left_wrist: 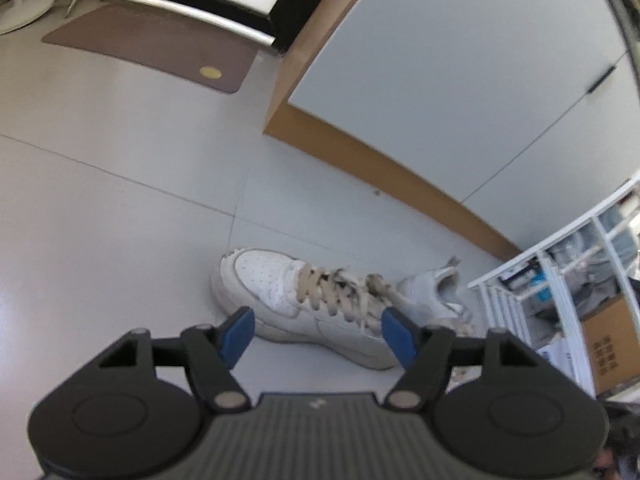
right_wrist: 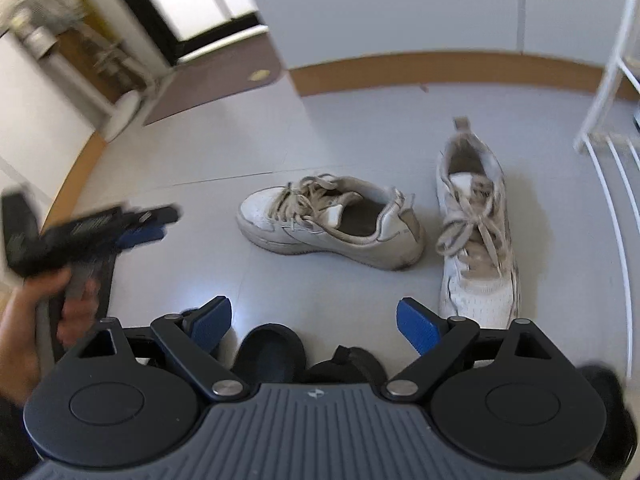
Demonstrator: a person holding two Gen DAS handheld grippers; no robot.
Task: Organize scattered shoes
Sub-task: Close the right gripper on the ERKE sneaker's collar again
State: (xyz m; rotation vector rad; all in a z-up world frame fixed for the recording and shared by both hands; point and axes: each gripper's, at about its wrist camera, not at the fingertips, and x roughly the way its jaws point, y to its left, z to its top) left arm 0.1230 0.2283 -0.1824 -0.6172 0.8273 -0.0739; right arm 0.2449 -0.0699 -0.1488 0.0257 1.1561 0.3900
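Observation:
Two white lace-up sneakers lie on the grey tile floor. One sneaker [left_wrist: 304, 300] [right_wrist: 332, 220] lies crosswise, toe to the left. The other sneaker [left_wrist: 436, 292] [right_wrist: 476, 224] lies to its right, toe toward the camera in the right wrist view. My left gripper [left_wrist: 320, 336] hovers open just in front of the crosswise sneaker, nothing between its blue pads [left_wrist: 238, 336]. In the right wrist view the left gripper [right_wrist: 160, 224] is blurred, held by a hand [right_wrist: 32, 312] at the left. My right gripper [right_wrist: 316, 322] is open and empty, above a pair of dark shoes [right_wrist: 272, 350].
A white wire rack [left_wrist: 560, 280] [right_wrist: 608, 120] stands at the right, with a cardboard box [left_wrist: 608, 344] in it. A grey cabinet with a wooden base [left_wrist: 360, 148] runs behind the sneakers. A brown doormat [left_wrist: 152, 44] lies by the door at the far left.

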